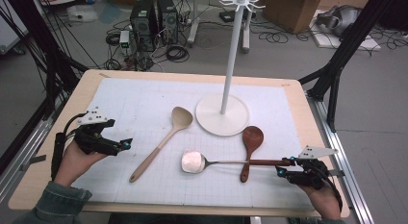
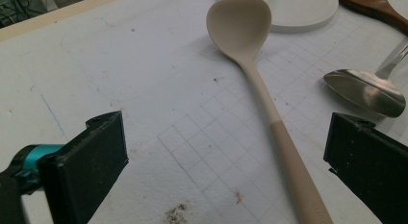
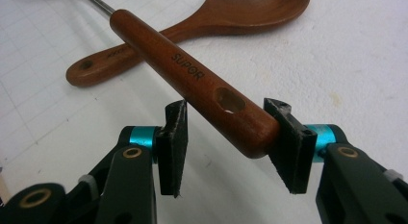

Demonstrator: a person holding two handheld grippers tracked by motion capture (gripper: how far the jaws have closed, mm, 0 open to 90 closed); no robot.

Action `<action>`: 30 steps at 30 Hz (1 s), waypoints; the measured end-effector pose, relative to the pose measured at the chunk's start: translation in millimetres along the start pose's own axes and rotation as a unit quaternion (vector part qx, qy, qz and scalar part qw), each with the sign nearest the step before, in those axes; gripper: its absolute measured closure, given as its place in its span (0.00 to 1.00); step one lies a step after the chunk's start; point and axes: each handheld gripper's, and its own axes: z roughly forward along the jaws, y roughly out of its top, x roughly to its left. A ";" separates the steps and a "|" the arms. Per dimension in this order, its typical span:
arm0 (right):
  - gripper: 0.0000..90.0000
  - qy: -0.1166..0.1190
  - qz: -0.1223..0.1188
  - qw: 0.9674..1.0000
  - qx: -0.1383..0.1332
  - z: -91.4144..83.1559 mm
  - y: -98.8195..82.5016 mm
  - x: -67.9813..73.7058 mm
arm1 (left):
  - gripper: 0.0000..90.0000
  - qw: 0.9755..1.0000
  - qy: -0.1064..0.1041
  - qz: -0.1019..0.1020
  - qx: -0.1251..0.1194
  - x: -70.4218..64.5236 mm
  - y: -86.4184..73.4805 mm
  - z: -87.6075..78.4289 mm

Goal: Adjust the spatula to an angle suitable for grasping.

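Nearest us, our right gripper (image 3: 226, 137) has the metal ladle's (image 1: 193, 161) wooden handle end between its jaws, pads pressed against both sides. The handle crosses over the dark wooden spoon (image 1: 251, 142). Our left gripper (image 2: 221, 156) rests at the mat's left edge, jaws wide, holding nothing. Farther out lies the pale spoon (image 1: 163, 140), then the white stand (image 1: 222, 116).

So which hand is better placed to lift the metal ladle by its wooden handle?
The right. The right gripper already has the ladle's wooden handle between its jaws, which appear closed on its end. The left gripper sits open farther off, facing the beige spoon.
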 end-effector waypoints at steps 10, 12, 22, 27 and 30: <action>0.58 0.011 0.007 1.000 0.001 2.0 -1.4 -2.7 | 0.02 1.000 -0.002 -0.001 0.001 -0.7 0.1 1.3; 0.58 0.011 0.007 1.000 0.000 3.2 -1.9 -3.5 | 0.02 1.000 -0.003 -0.001 0.001 -0.8 0.0 1.9; 0.58 0.021 -0.002 1.000 -0.007 11.4 2.8 -6.7 | 0.02 1.000 -0.007 0.001 0.002 -2.2 -0.2 4.5; 0.59 0.028 -0.011 0.999 -0.009 13.6 8.3 -4.7 | 0.02 1.000 -0.012 0.003 0.005 -3.4 -0.4 6.8; 0.60 0.042 -0.019 0.999 -0.009 19.0 13.1 -2.1 | 0.02 1.000 -0.013 0.004 0.006 -4.2 -0.3 7.6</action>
